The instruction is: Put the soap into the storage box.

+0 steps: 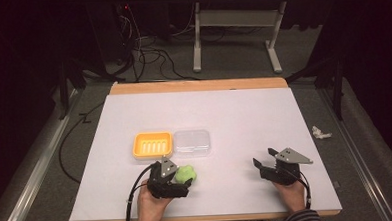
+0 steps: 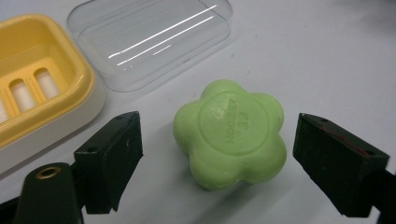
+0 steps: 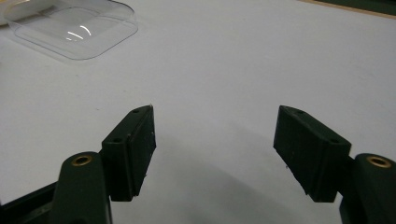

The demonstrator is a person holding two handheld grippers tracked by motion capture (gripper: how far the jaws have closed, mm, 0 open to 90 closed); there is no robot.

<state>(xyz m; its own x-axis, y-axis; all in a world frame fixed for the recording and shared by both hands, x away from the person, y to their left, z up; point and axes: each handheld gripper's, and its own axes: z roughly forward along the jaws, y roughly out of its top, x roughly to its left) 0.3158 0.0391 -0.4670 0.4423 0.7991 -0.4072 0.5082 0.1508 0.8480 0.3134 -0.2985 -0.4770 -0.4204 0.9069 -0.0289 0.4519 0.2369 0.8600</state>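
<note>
A green flower-shaped soap lies on the white table, also seen from above as the soap. My left gripper stands open around it, one jaw on each side and neither touching it; from above the left gripper is just left of the soap. A yellow soap dish sits behind it, the same dish at the upper left. A clear lid lies right of the dish, and the lid is upside down. My right gripper is open and empty over bare table.
The white table sheet has a wooden edge at the back. A crumpled white scrap lies on the floor to the right. Cables and a desk frame stand beyond the table.
</note>
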